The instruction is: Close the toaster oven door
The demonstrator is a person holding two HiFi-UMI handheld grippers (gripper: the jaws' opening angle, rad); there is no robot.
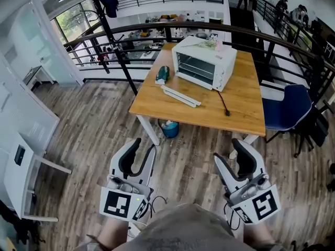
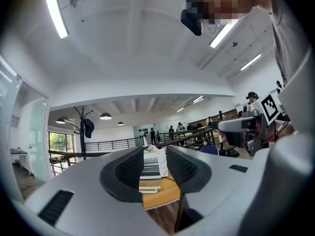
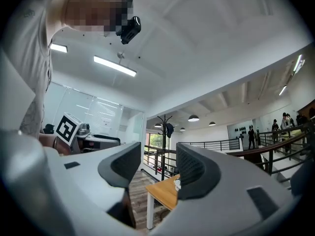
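Grey left gripper (image 1: pixel 145 146) and right gripper (image 1: pixel 227 151) are hovering, jaws apart and empty, well short of the white metal toaster oven (image 1: pixel 203 63).

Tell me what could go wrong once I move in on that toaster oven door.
The toaster oven sits unheld near the far edge of the table; a hard push on what looks like its lowered door might slide it toward the railing. The teal object stands close beside the door's left end, so the left hand-held gripper may knock it. The loose black cord lies on the right, where the right hand-held gripper could snag it.
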